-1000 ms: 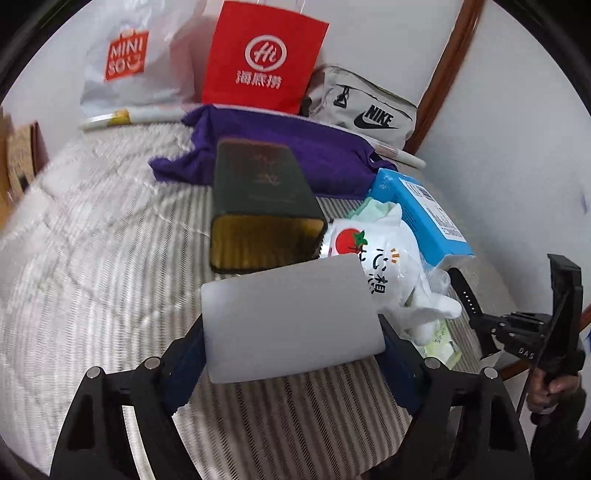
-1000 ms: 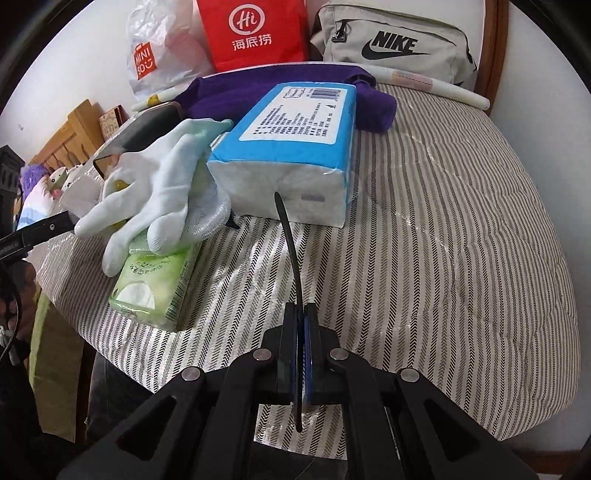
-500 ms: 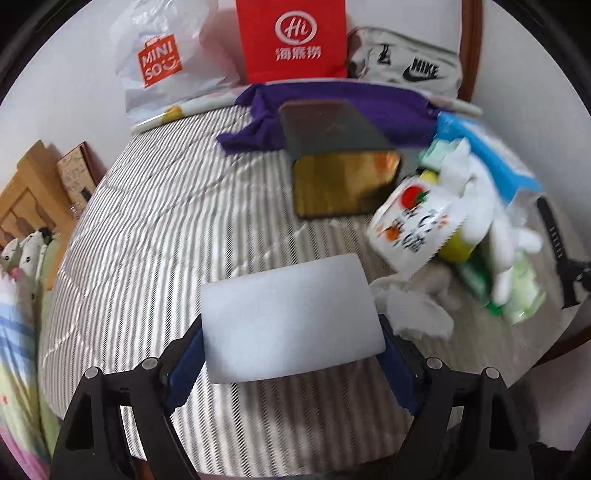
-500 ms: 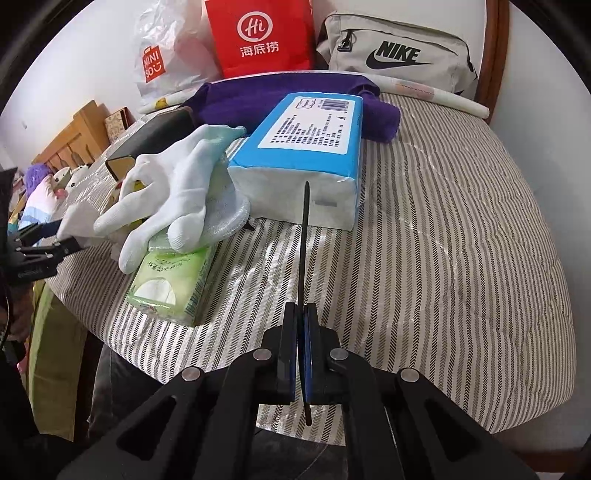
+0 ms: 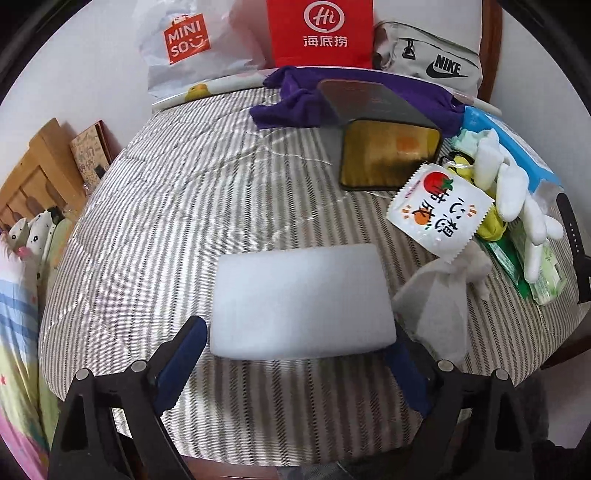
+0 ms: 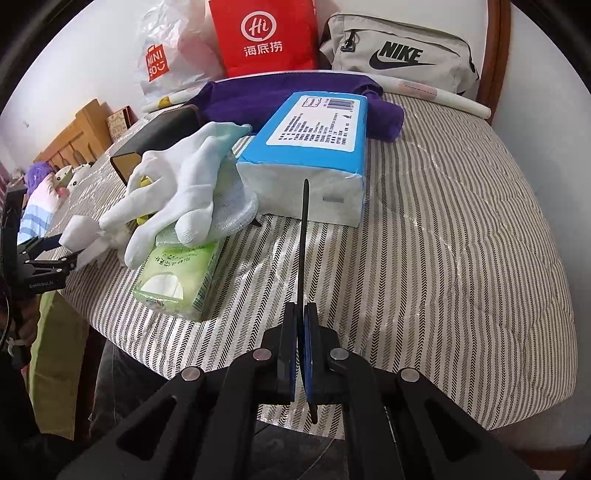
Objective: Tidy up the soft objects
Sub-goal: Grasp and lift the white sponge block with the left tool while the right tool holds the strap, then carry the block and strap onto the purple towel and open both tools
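A striped quilted bed cover [image 5: 177, 206] fills both views, its grey and white herringbone bands running under everything. At its far edge a purple cloth [image 6: 266, 98] lies crumpled below a red paper bag [image 5: 319, 31], a white Miniso bag [image 5: 192, 40] and a grey Nike pouch [image 6: 402, 55]. Nearer, a blue tissue pack [image 6: 314, 147] lies flat, with a dark box [image 5: 384, 147] on its side beside it, gold interior showing. A white glove [image 6: 177, 195] drapes limply, fingers splayed, over a green tissue packet [image 6: 177, 280].

The white foam block [image 5: 301, 301] is a plain, matte, soft-edged rectangle sitting between the fingers of the left gripper [image 5: 295, 354]; the jaws are spread wide and the block spans most of the gap, but whether the pads press it cannot be told. The right gripper [image 6: 301, 332] has its jaws clamped together on a thin black strap [image 6: 303, 236], which sticks forward toward the tissue pack.
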A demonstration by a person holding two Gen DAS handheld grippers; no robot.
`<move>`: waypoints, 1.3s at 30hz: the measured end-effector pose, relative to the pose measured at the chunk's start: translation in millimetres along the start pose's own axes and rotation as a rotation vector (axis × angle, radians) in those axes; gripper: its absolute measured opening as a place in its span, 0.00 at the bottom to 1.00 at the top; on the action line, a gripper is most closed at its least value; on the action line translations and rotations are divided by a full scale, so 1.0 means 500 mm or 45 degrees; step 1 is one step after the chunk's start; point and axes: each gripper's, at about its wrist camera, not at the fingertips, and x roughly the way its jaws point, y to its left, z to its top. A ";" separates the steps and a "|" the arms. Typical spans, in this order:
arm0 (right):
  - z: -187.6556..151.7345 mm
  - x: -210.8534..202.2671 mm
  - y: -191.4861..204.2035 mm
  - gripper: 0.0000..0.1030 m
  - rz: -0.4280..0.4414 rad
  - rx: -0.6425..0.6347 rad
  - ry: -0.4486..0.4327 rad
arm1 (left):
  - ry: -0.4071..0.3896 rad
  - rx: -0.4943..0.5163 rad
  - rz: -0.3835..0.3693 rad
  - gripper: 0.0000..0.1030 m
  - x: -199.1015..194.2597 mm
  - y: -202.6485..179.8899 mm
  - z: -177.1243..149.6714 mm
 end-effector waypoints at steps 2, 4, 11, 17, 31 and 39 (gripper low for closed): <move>0.000 0.000 0.001 0.03 -0.002 0.001 0.001 | -0.014 0.012 0.039 0.90 -0.002 0.005 0.001; 0.002 0.002 0.000 0.03 -0.002 0.002 0.001 | -0.035 0.027 0.061 0.90 -0.005 0.006 0.001; -0.002 0.001 -0.003 0.03 -0.007 0.009 0.002 | -0.093 0.038 0.001 0.78 -0.017 -0.002 0.002; -0.005 -0.032 -0.009 0.03 0.017 0.008 -0.021 | -0.172 0.017 -0.020 0.77 -0.050 -0.001 0.019; 0.056 -0.100 -0.003 0.03 0.055 0.004 -0.131 | -0.192 -0.078 -0.121 0.77 -0.090 0.023 0.076; 0.151 -0.100 -0.002 0.03 0.047 0.001 -0.176 | -0.227 -0.052 -0.120 0.77 -0.108 0.008 0.158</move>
